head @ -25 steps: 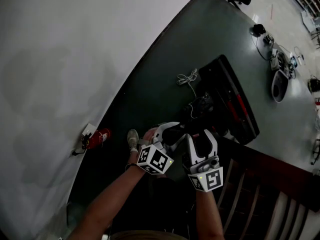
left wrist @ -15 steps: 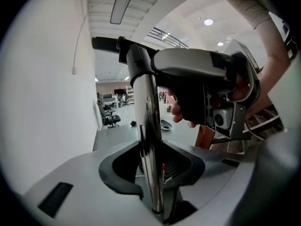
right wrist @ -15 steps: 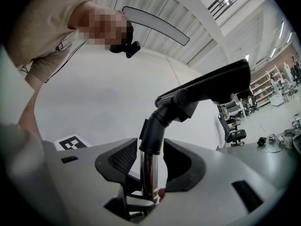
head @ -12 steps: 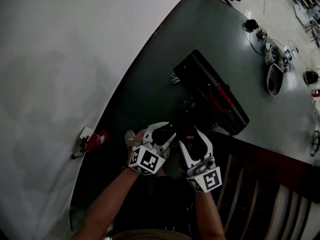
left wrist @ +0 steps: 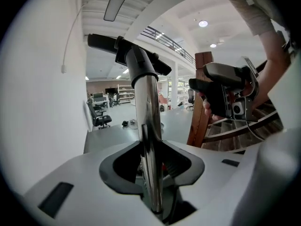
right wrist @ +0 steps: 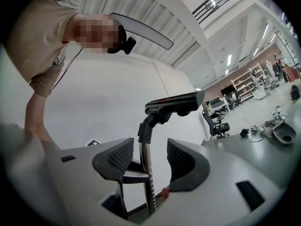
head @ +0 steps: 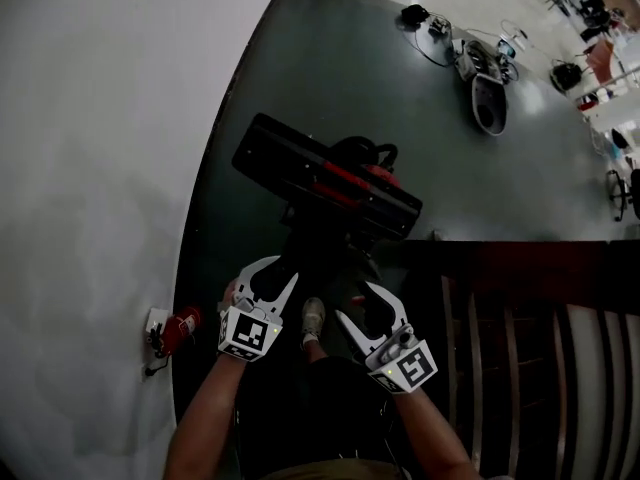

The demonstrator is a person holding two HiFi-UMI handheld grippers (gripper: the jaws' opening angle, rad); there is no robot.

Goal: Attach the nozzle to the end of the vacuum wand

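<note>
The nozzle [head: 330,183], a long black floor head with a red stripe, sits on the far end of the vacuum wand [left wrist: 146,107], with its black neck collar over the tip of the shiny tube. It lies crosswise to the wand above the dark green floor [head: 330,58]; whether it touches the floor cannot be told. The left gripper [head: 270,273] is on the wand's near stretch. Its fingers [left wrist: 186,163] are clamped on the tube from both sides, and the metal runs straight up between them toward the nozzle. The right gripper [head: 357,303] is on the same near stretch, just to the right of the left one, and has just been opening its fingers [right wrist: 114,163]. The ribbed pads stand apart with the wand between them, with a clear gap on the right side and a narrower one on the left, so they press on nothing. A bare forearm leads back from each gripper's marker cube. A shoe [head: 313,318] shows beneath the wand's near end, between the two grippers. A white wall [head: 100,168] runs along the wand's left, and a small red fire extinguisher [head: 182,328] stands at its foot, level with the near end. A wooden stair railing [head: 520,348] stands to the wand's right. Past the nozzle end, well apart from the wand, a grey device [head: 488,103] and some cables lie on the floor.
</note>
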